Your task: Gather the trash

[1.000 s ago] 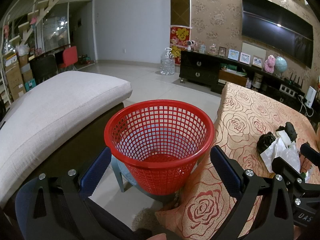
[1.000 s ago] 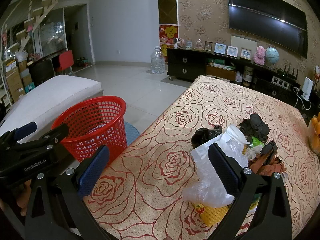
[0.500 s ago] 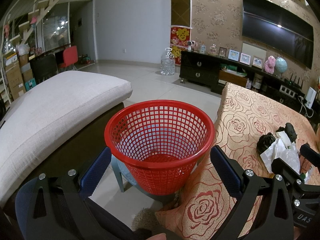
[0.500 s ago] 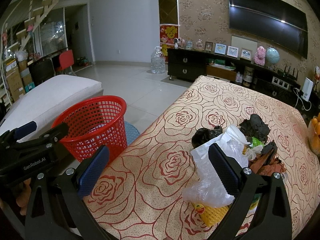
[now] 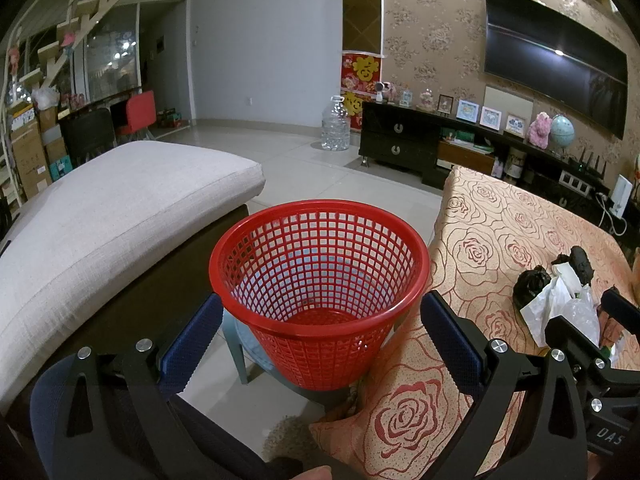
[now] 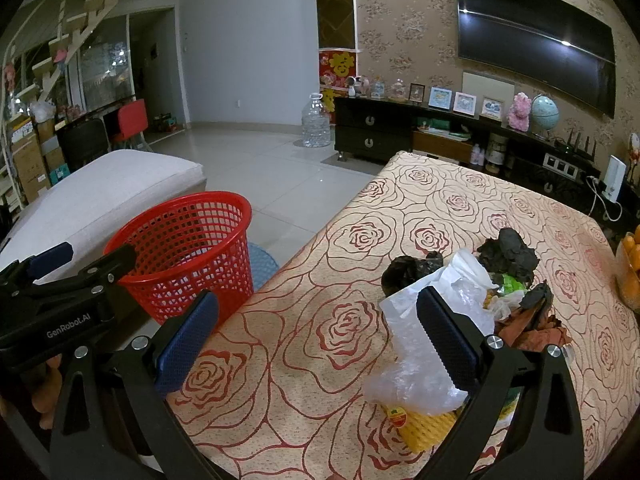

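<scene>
A red mesh basket [image 5: 320,280] stands empty beside the table; it also shows in the right wrist view [image 6: 188,248]. My left gripper [image 5: 320,332] is open, its fingers on either side of the basket, near its front. A trash pile lies on the rose-patterned tablecloth [image 6: 360,272]: a clear plastic bag [image 6: 424,344], black crumpled bags [image 6: 508,254], a yellow foam net [image 6: 420,426] and orange scraps [image 6: 532,328]. My right gripper [image 6: 316,332] is open and empty over the cloth, its right finger in front of the plastic bag. The pile also shows in the left wrist view [image 5: 560,300].
A grey cushioned sofa [image 5: 100,224] lies left of the basket. A blue stool [image 6: 262,264] sits under the basket. A dark TV cabinet [image 6: 400,132] and a water jug [image 6: 316,122] stand at the back. Oranges [image 6: 632,264] sit at the table's right edge.
</scene>
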Demonstrator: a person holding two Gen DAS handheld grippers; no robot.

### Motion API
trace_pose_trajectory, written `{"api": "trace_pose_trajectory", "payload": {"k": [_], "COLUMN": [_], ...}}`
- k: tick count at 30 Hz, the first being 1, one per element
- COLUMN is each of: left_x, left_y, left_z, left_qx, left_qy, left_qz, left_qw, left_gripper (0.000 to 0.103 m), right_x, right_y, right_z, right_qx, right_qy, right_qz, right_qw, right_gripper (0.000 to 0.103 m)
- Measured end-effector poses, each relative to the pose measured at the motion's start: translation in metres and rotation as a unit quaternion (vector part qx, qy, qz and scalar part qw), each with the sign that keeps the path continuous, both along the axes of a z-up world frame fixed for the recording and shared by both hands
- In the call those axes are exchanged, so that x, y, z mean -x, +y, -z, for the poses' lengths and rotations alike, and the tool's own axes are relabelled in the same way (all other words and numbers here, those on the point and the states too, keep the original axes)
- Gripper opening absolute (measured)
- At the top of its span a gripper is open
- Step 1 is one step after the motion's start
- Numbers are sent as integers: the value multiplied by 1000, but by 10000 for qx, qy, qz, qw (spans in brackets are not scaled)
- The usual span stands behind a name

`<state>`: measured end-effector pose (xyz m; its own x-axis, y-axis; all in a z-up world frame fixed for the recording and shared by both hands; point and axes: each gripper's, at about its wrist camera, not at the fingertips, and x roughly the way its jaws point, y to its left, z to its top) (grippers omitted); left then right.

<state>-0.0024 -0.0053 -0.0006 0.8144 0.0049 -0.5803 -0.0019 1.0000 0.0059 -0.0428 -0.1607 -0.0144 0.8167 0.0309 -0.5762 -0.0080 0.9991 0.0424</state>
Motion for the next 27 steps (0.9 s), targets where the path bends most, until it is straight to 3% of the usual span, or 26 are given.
{"api": "trace_pose_trajectory", "payload": {"k": [10,13,17,23,27], "left_x": [-1,-2,-4,-4,-9], "left_y": [1,3,0,-27,-59], "left_z": [-3,-5,-5,-11,-6], "left_qx": [67,192,265,108,68], "left_qy": [33,111,196,109,298], "left_qz": [42,118,251,550,1038], "left_qw": [10000,9997,9991,9984,9941], "left_gripper": [96,96,95,95,95], "right_x": [4,14,26,43,50], "right_y": [-12,-36,-86,-137,-153], "right_z": [-12,-28,-41,-43,-36], "right_qx": [48,172,-219,-481,-520], "right_qy": [-97,-316,-386,-393,-272], "right_qz": [112,563,1170,1816,1984], "right_qw": [9999,9978,9921,9814,9784], "right_gripper": [96,96,96,96,96]}}
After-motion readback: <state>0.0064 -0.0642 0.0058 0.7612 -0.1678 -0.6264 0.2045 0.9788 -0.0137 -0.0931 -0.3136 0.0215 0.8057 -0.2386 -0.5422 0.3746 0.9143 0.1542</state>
